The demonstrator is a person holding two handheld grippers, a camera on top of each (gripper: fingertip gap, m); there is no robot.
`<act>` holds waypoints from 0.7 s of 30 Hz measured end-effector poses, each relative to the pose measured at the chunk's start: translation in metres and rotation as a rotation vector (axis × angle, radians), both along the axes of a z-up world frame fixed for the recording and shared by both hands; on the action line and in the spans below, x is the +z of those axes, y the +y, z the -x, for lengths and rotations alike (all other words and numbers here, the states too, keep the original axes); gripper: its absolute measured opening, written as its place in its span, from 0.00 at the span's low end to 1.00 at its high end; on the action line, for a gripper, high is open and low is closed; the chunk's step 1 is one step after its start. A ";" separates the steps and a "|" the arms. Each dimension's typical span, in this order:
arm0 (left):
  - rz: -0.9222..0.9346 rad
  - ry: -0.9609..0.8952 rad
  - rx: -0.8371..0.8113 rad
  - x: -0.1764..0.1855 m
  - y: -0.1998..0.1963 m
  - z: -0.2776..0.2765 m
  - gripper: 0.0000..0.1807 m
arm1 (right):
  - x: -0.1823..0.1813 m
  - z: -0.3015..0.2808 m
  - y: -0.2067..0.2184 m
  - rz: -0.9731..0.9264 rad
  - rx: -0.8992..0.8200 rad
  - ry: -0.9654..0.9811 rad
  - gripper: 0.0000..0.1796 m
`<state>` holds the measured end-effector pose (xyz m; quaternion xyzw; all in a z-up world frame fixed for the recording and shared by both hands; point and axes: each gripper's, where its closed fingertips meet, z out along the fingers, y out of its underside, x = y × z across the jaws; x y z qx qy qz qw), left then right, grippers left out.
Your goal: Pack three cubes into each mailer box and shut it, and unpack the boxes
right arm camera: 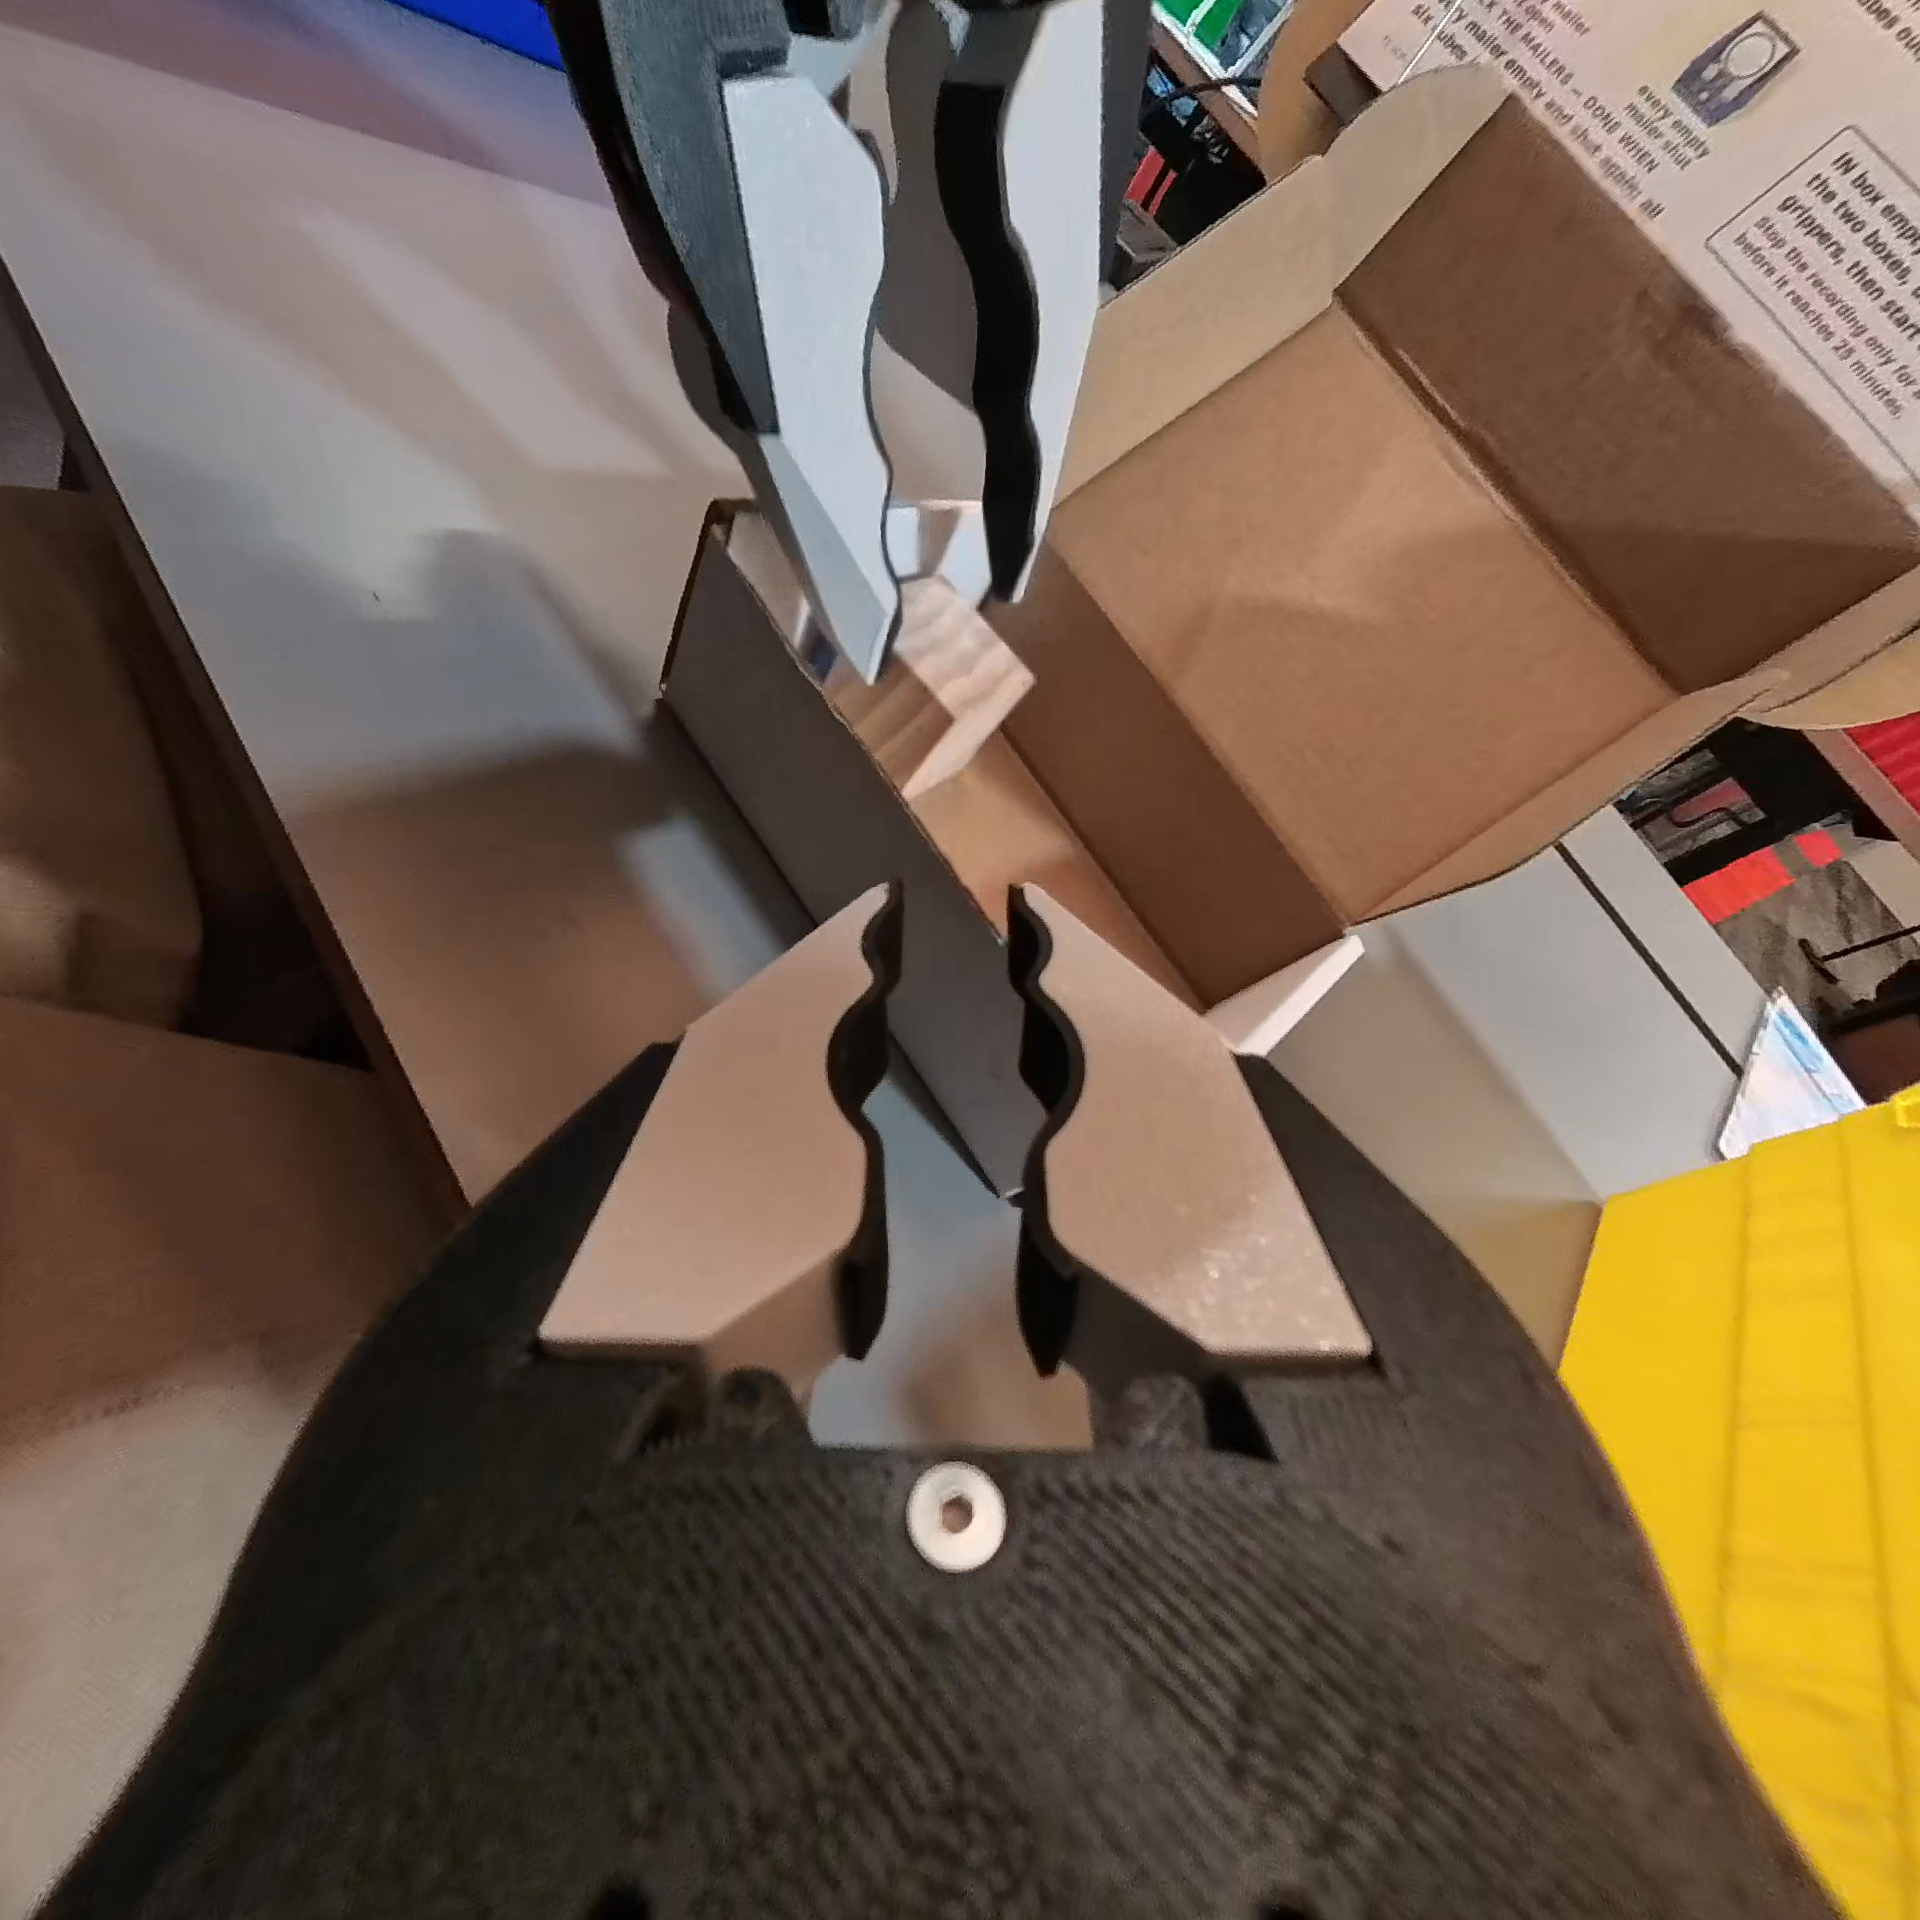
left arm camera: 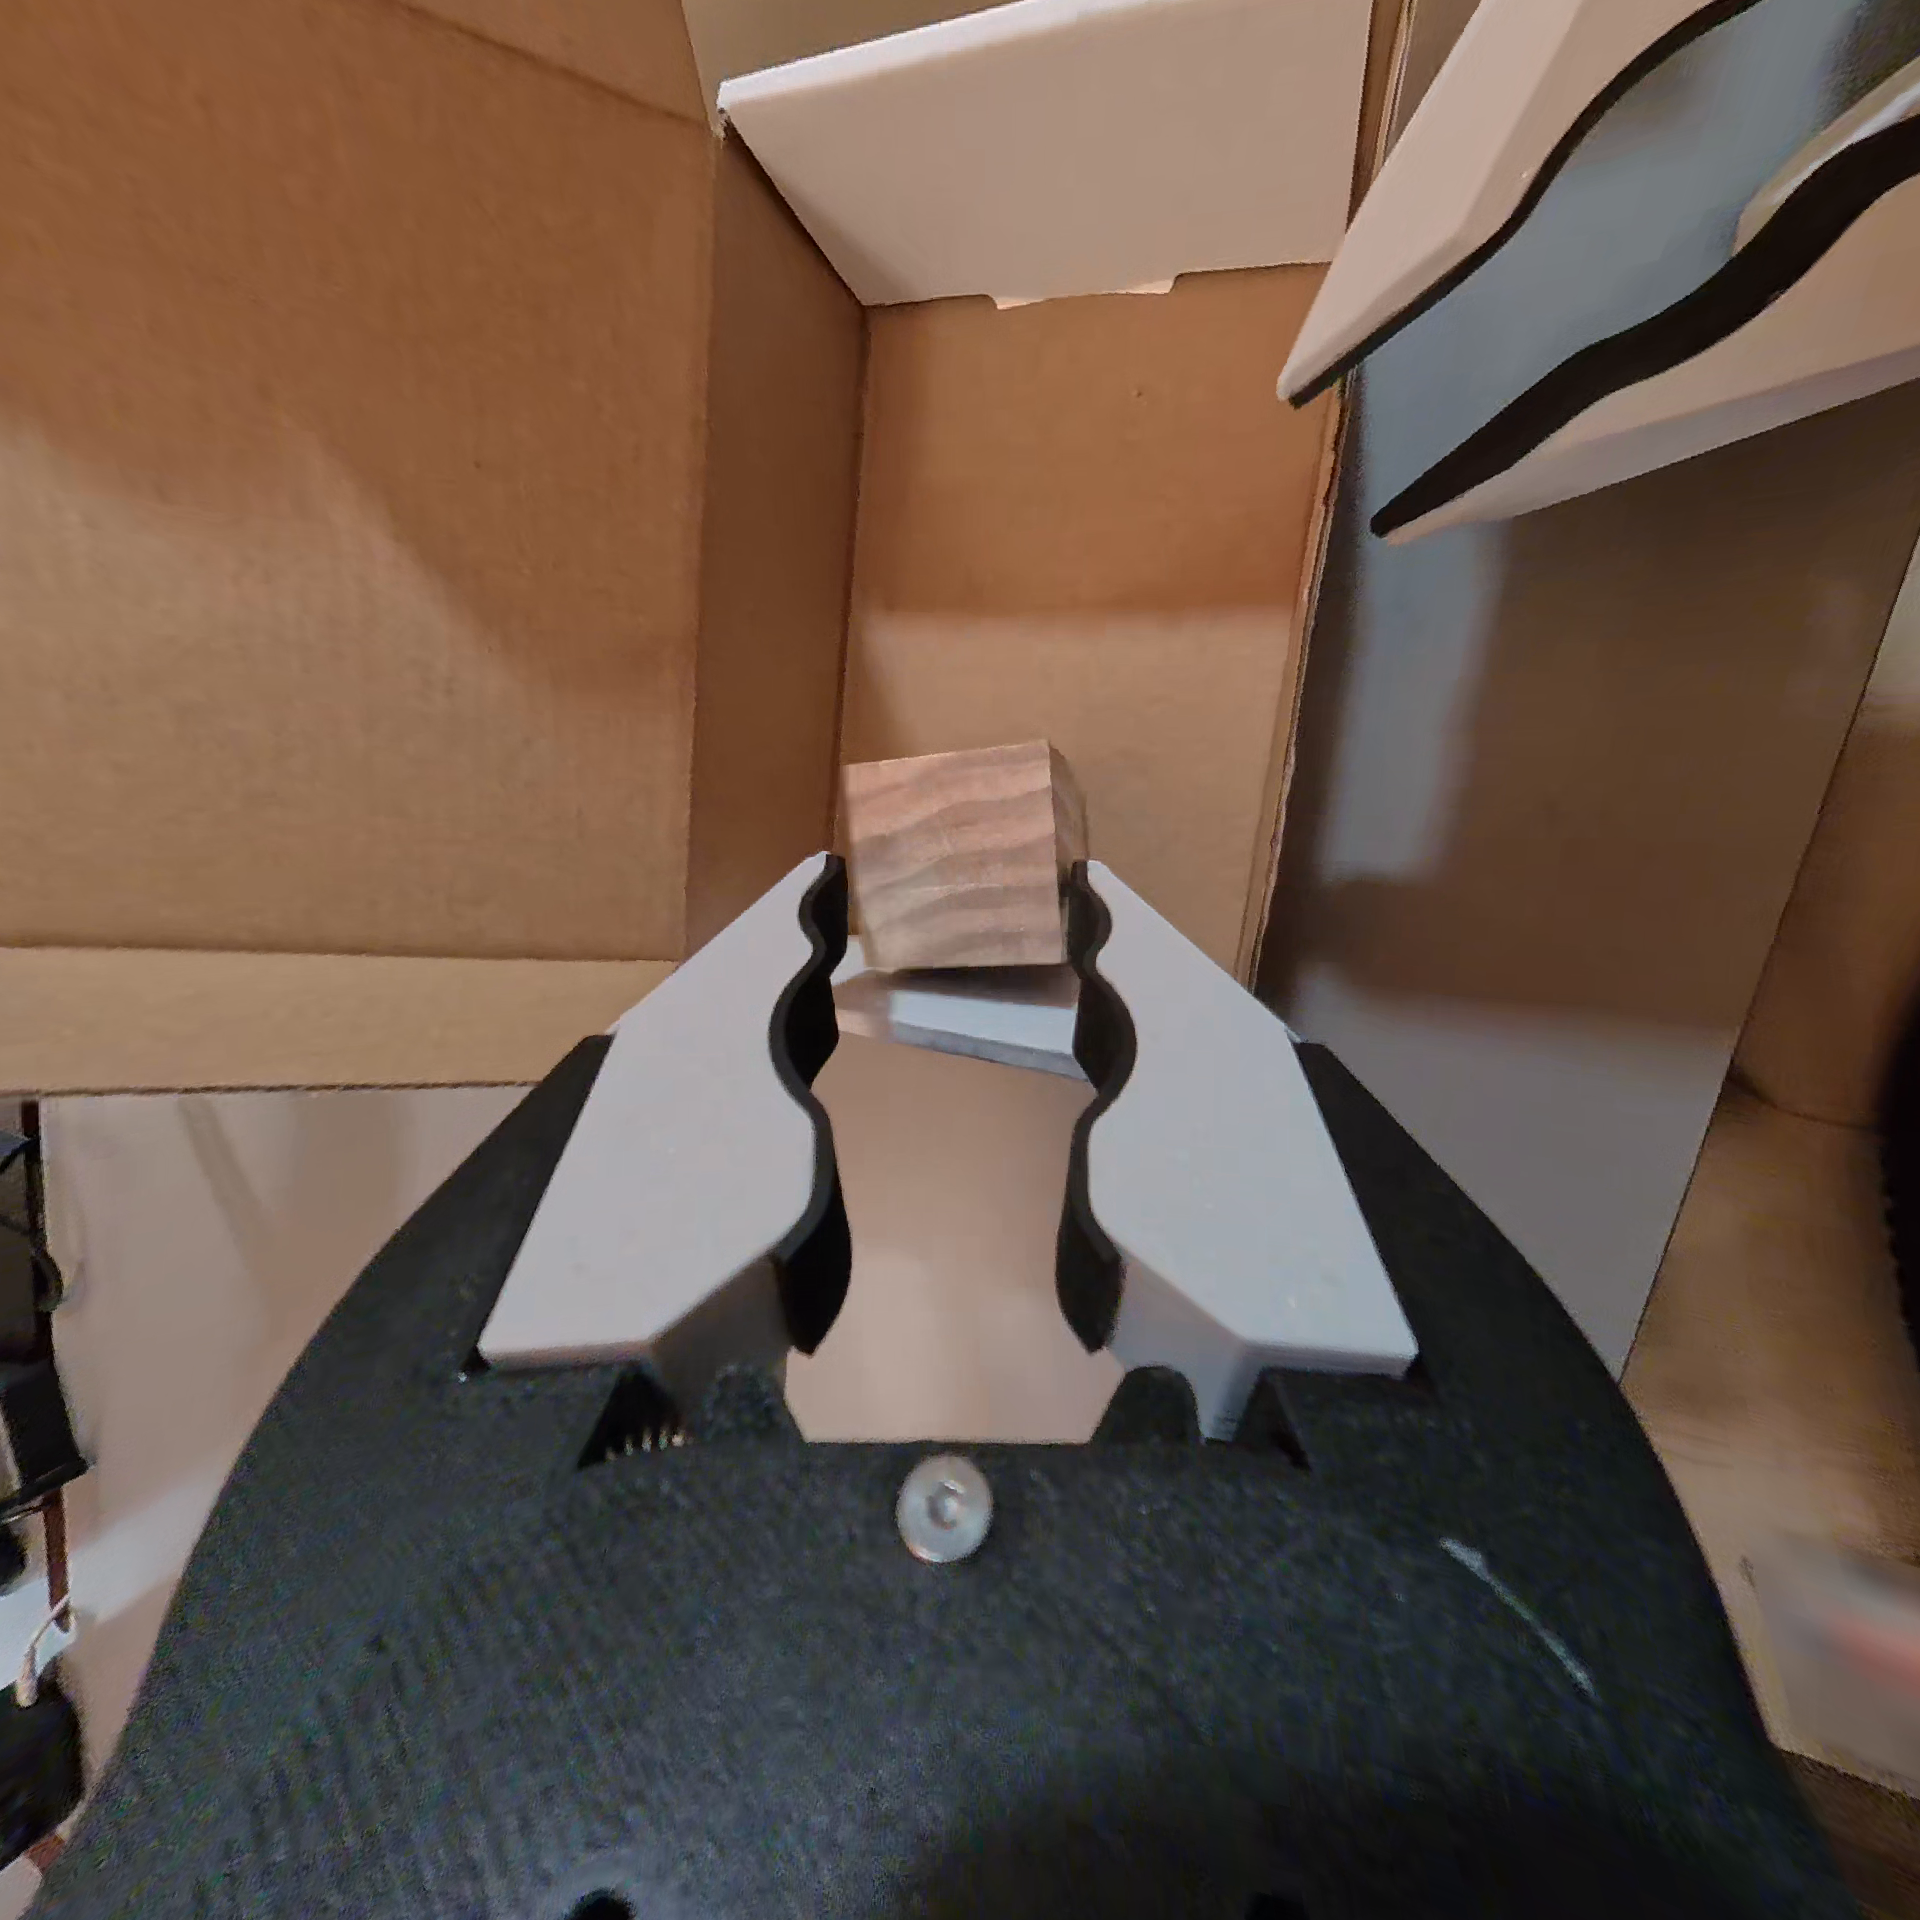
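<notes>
My left gripper point(left arm camera: 956, 883) reaches into an open mailer box point(left arm camera: 416, 520) with brown inner walls. Its fingertips are shut on the sides of a dark wooden cube point(left arm camera: 956, 842), which is tilted near the far corner. Under the cube lies a pale, clear-looking block point(left arm camera: 966, 1023). In the right wrist view the left gripper point(right arm camera: 940, 613) points down into that box point(right arm camera: 790, 748), over the clear block point(right arm camera: 966, 675). My right gripper point(right arm camera: 951, 904) is open and empty, above the box's near wall. It also shows in the left wrist view point(left arm camera: 1340, 462) at the upper right.
A second open mailer box point(right arm camera: 1299, 675) stands right of the first. A printed sheet point(right arm camera: 1766, 208) lies behind it. A yellow object point(right arm camera: 1766, 1455) is at the lower right. The boxes rest on a white table point(right arm camera: 312, 468). The first box's white lid flap point(left arm camera: 1039, 156) stands up at the back. The left gripper's tips are roughly 8 cm from the right gripper's. The yellow object point(right arm camera: 1766, 1455) lies some 20 cm from my right tips, 30 cm from my left tips.
</notes>
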<state>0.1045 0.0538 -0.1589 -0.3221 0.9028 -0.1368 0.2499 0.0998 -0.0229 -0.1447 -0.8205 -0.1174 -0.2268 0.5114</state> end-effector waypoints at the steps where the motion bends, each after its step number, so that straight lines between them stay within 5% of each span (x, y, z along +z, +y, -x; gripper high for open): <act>1: 0.005 -0.016 0.003 0.003 0.000 0.000 0.23 | 0.000 -0.001 0.000 0.000 -0.002 0.000 0.10; 11: 0.315 -0.125 0.277 0.058 0.050 0.037 0.17 | 0.017 0.002 -0.002 -0.079 0.003 -0.015 0.10; 17: 0.366 -0.387 0.762 0.142 0.212 0.129 0.14 | 0.043 0.018 0.001 -0.213 0.056 0.025 0.10; 21: 0.453 -0.391 1.105 0.138 0.297 0.213 0.17 | 0.053 0.023 0.004 -0.266 0.074 0.052 0.09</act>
